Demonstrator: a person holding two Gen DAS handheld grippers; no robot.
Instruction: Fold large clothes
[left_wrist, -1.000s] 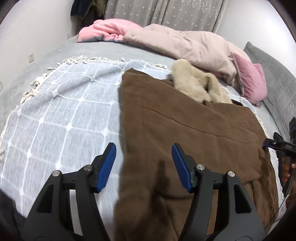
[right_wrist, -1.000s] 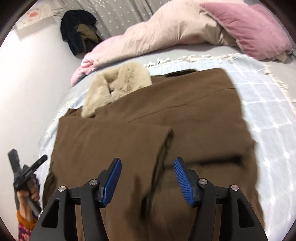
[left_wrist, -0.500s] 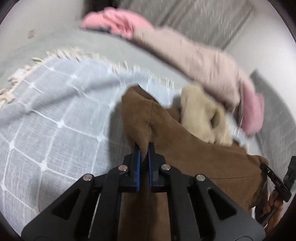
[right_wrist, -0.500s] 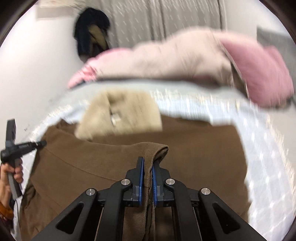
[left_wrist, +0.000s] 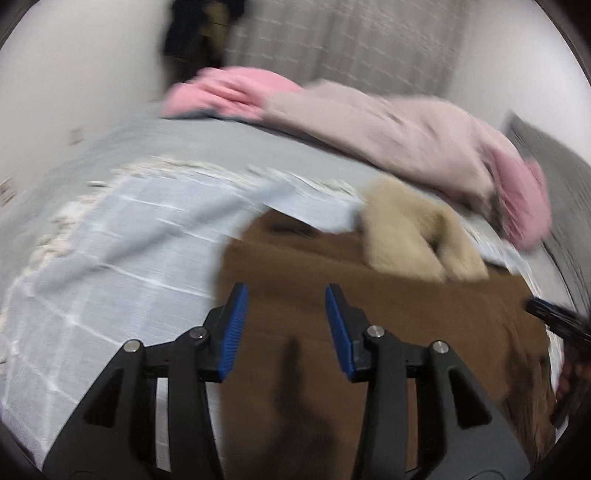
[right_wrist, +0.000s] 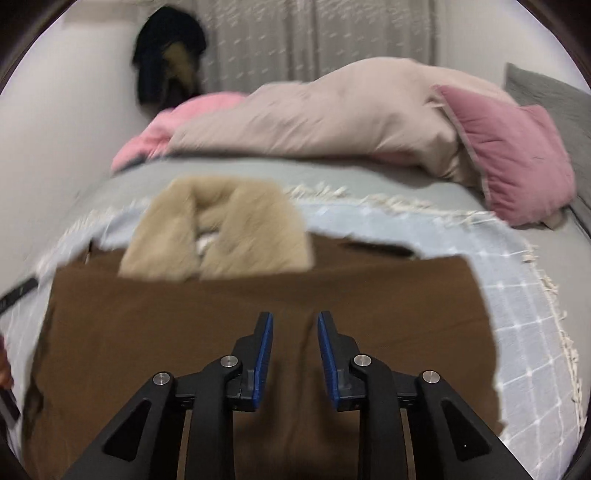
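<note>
Right wrist view shows the bed (right_wrist: 369, 177) filling the frame ahead of the fingers, with a pale checked throw (right_wrist: 517, 295) spread over it and the brown coat (right_wrist: 147, 332) lying flat on that throw, directly under and beyond the fingers. The coat already looks folded in on itself into a broad rectangle, its fur collar (right_wrist: 218, 232) at the far end, past the fingertips. A heaped duvet (right_wrist: 332, 118) and a pink pillow (right_wrist: 509, 155) sit well beyond the collar.

The coat looks thick and heavy, soft rather than stiff, with a napped surface that should grip well on the blue pads. It will likely sag and drag if lifted from one point, so both layers of a hem or side edge are the sensible hold, one corner for each hand.

The right gripper (right_wrist: 295, 350) has just been opening; its fingers stand a little apart over the cloth with nothing between them. In the left wrist view the left gripper (left_wrist: 282, 328) has also just been opening, fingers wider apart and empty, above the coat's left edge where brown cloth meets the throw. This view is blurred.
</note>
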